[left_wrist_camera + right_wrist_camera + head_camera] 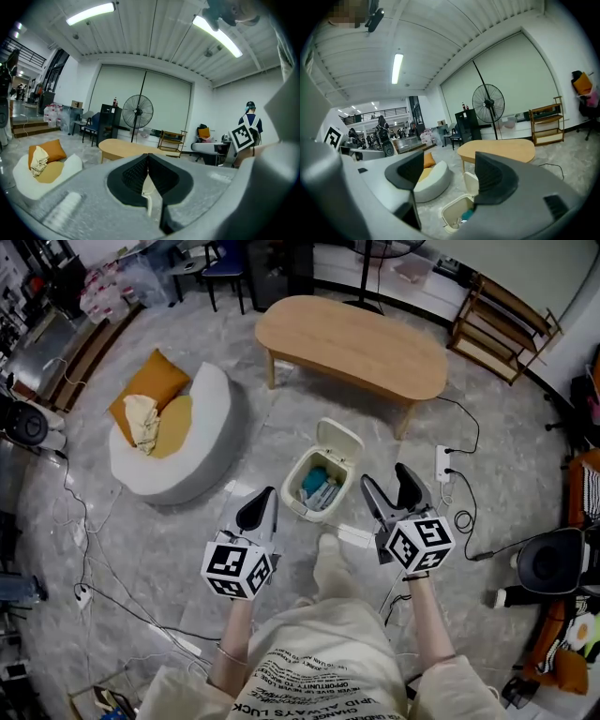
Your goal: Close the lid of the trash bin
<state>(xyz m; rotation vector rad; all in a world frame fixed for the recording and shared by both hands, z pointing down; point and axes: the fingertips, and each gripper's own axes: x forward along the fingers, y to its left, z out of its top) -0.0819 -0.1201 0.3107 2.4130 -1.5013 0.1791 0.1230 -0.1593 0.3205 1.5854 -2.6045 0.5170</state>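
A cream trash bin (319,486) stands on the floor in front of me, with blue and white rubbish inside. Its lid (339,441) is tipped up and back, toward the table. In the right gripper view the trash bin (457,214) shows low between the jaws, its lid (470,183) upright behind it. My right gripper (396,493) hovers just right of the bin, jaws wide apart and empty. My left gripper (263,509) hangs to the bin's left with its jaws pressed together, nothing between them. Only a sliver of the bin shows between the left jaws in the left gripper view.
A long wooden table (352,345) stands just beyond the bin. A grey floor seat with orange cushions (173,432) lies to the left. A power strip (442,463) and cables trail on the floor at right. A standing fan (488,104) and shelf (500,326) stand farther back.
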